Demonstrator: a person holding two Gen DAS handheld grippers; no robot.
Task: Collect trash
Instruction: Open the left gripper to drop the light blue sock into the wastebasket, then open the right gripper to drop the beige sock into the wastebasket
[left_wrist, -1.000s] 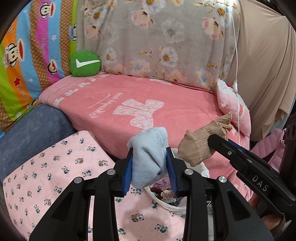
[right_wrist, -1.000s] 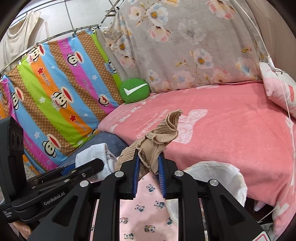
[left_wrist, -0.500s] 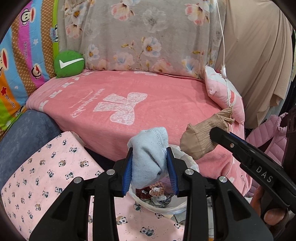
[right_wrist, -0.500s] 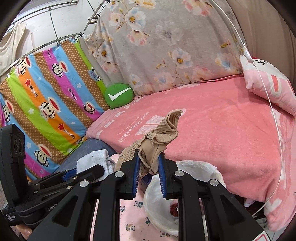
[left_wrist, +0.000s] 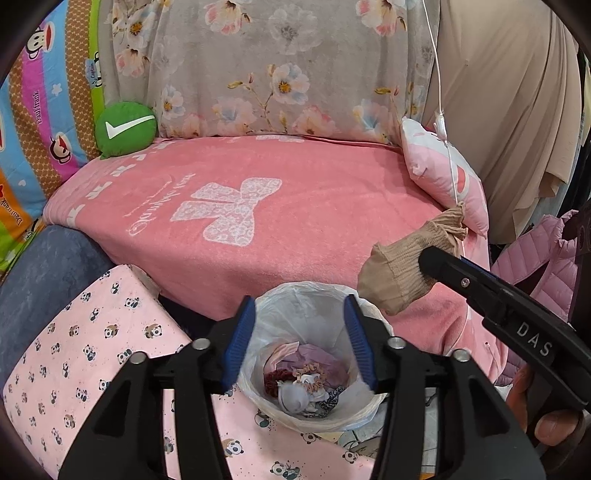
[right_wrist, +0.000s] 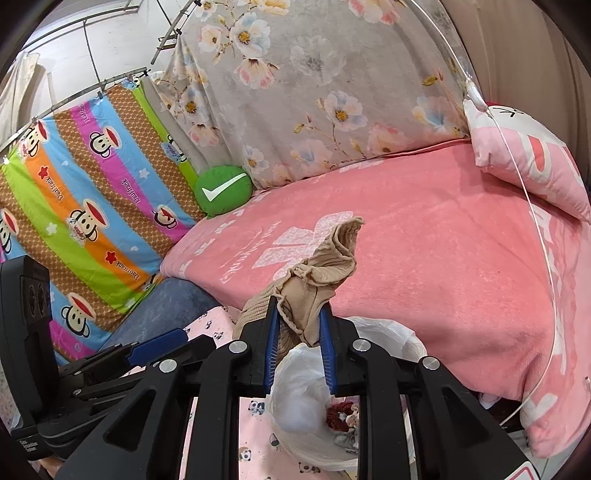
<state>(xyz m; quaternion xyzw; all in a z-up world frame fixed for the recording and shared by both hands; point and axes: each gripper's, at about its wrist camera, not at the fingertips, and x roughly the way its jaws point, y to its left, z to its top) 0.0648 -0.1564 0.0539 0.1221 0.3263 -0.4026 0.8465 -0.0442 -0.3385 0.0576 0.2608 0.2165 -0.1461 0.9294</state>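
Over the plastic-lined trash bin (left_wrist: 314, 365) at the foot of the pink-blanketed bed (left_wrist: 295, 229), the drop-off step is half done: the left gripper (left_wrist: 301, 339) stands with its blue pads spread and nothing between them, its jaws having just been opening, and a pale blue sock (left_wrist: 293, 400) now lies inside the bin among scrunchies and other scraps. The right gripper (right_wrist: 299, 350) is pinching a beige sock (right_wrist: 314, 288) between its narrow-set pads, poised above the bin's near rim, beside the bed's front edge. That sock's long axis runs upward and away from the jaws, the cuff opening pointing up toward the bed's far side while the toe end bunches to the left of the pads; in the left wrist view the same sock (left_wrist: 406, 269) reads as slanting, cuff up and to the right, just outside the bin's right rim. The next move would seem to call for carrying the right gripper a little further over the bin's mouth and parting its pads so the sock falls clear of the liner's edge. Whether the sock already hangs fully over the opening is hard to judge through the fisheye distortion.
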